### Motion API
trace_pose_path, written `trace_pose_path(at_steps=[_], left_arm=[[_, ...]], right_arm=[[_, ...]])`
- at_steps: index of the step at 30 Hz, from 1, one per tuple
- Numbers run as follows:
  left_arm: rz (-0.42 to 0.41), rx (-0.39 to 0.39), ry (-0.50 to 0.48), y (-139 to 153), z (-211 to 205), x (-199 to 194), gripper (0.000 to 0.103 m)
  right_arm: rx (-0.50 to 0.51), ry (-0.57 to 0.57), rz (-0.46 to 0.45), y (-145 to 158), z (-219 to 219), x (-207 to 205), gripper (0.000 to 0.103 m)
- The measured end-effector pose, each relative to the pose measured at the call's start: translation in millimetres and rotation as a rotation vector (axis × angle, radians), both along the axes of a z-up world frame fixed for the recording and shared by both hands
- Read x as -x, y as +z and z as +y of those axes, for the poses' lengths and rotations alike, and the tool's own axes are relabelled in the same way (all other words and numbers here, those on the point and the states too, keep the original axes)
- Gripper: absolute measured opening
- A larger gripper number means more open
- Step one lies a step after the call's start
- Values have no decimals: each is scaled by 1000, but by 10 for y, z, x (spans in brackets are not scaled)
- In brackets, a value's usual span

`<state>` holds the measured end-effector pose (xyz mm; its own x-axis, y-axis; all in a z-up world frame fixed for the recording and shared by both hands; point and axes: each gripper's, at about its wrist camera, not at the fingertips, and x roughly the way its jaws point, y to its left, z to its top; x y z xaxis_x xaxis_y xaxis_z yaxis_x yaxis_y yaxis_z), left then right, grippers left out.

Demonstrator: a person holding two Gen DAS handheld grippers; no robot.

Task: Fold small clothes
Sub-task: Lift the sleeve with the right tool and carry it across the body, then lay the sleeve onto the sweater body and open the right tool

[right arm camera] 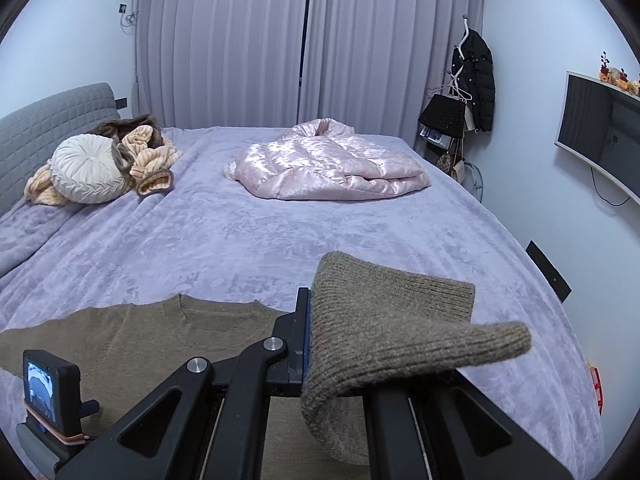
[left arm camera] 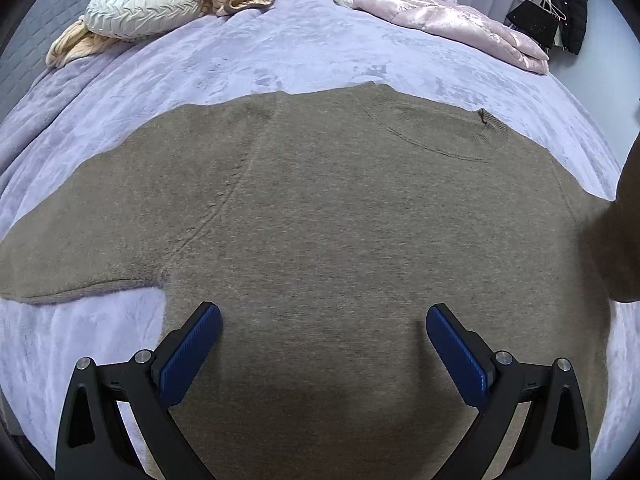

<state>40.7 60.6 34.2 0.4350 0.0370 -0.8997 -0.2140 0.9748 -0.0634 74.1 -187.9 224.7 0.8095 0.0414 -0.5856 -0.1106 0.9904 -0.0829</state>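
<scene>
Sweater (left arm camera: 340, 220) – brown, fuzzy knit – lies flat on the soft purple blanket (left arm camera: 280, 52). Right claw (right arm camera: 310, 340) pinches its ribbed sleeve cuff (right arm camera: 392, 320) (lifted up). Left claw (left arm camera: 324, 320) hangs wide open, empty, over the sweater.

Left tool (left arm camera: 324, 320) jaws wide apart; right tool (right arm camera: 310, 332) clamped tight.

1 sweater (left arm camera: 340, 220), 1 cushion (left arm camera: 140, 8) (round), 1 quilt (left arm camera: 448, 20)
</scene>
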Motion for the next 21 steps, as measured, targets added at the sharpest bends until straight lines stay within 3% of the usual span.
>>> trace_pose_path(at_steps=[6,11,21], left_arm=[[0,-6,24,-126,226,222,103],[-27,-23,14,-19,244,348,103],[-49,26,47,167,495,466,103]], right_arm=[[21,53,11,-91,358,48,5],[38,102,15,-175,729,136,5],[60,171,65,-425,1365,131,5]])
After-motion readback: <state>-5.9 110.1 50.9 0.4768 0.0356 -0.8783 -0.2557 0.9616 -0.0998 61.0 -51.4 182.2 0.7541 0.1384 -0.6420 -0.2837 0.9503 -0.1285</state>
